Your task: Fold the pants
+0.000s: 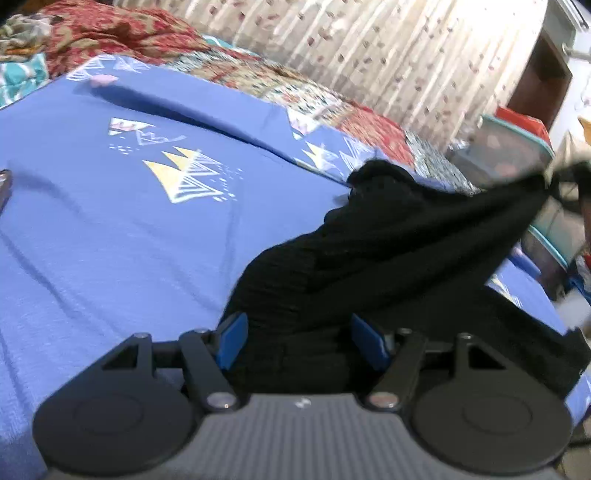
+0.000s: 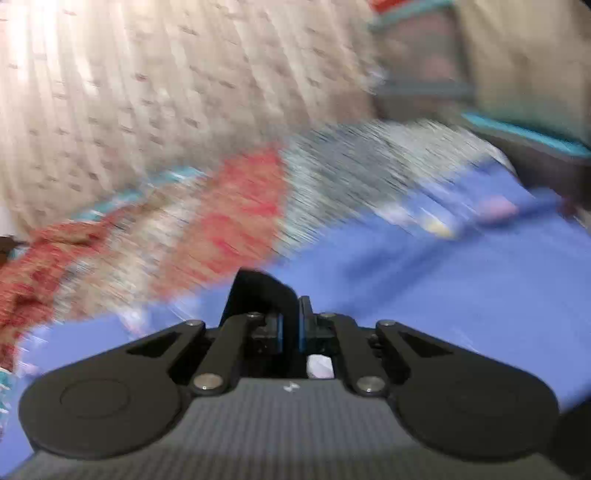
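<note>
A blue bedsheet with triangle prints covers the bed, a red patterned quilt bunched at eleven o'clock in the left wrist view. A pale flowered curtain hangs at twelve to one o'clock, and teal-rimmed storage bins stand at two to three o'clock.

The black pants lie heaped on the sheet, at five o'clock. The left gripper stands open around their near end, blue pads flanking the cloth. From there one strip of fabric stretches up toward three o'clock.

In the blurred right wrist view, the right gripper is clamped on a fold of dark cloth.
</note>
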